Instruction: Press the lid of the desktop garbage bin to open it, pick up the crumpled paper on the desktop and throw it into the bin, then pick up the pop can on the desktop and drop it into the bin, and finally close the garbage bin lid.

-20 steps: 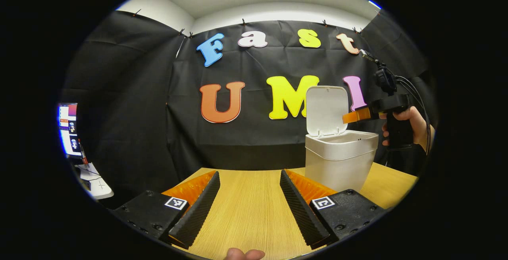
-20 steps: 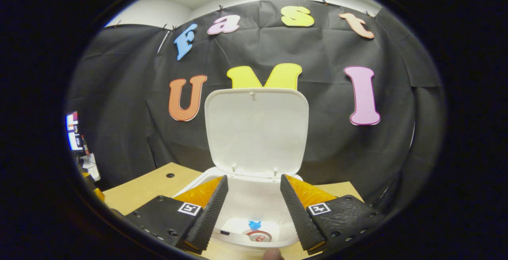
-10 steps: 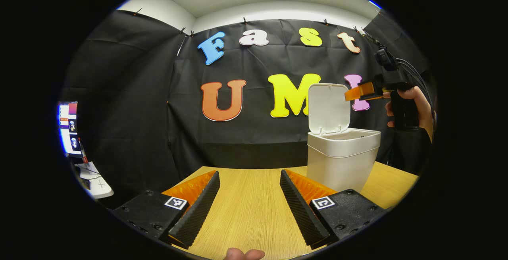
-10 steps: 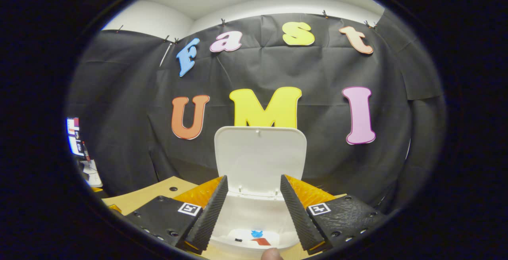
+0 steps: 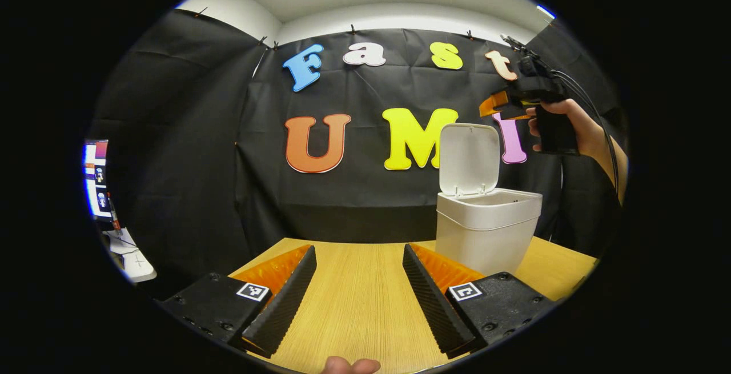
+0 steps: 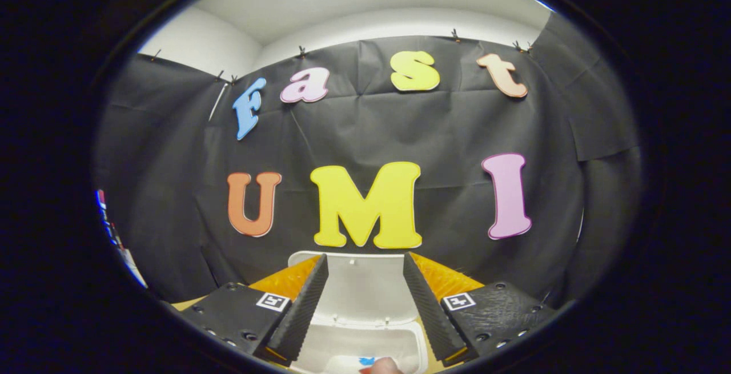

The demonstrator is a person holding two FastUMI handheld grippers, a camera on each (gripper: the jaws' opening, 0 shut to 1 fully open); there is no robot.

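Evidently lid-closing is at hand: left gripper [image 5: 358,300] hovers, fingers apart and empty, over bare bench [image 5: 354,305]. Beyond its right finger the bin [image 5: 485,231] stands, lid [image 5: 469,158] upright. Above it, right gripper [image 6: 361,305], fingers apart, should push that lid down.

No readable words or numbers anywhere: the left gripper [image 5: 358,297] and the right gripper [image 6: 362,308] each carry two square black-and-white coded markers, patterns not text, and the bin [image 5: 485,231] bears no print.
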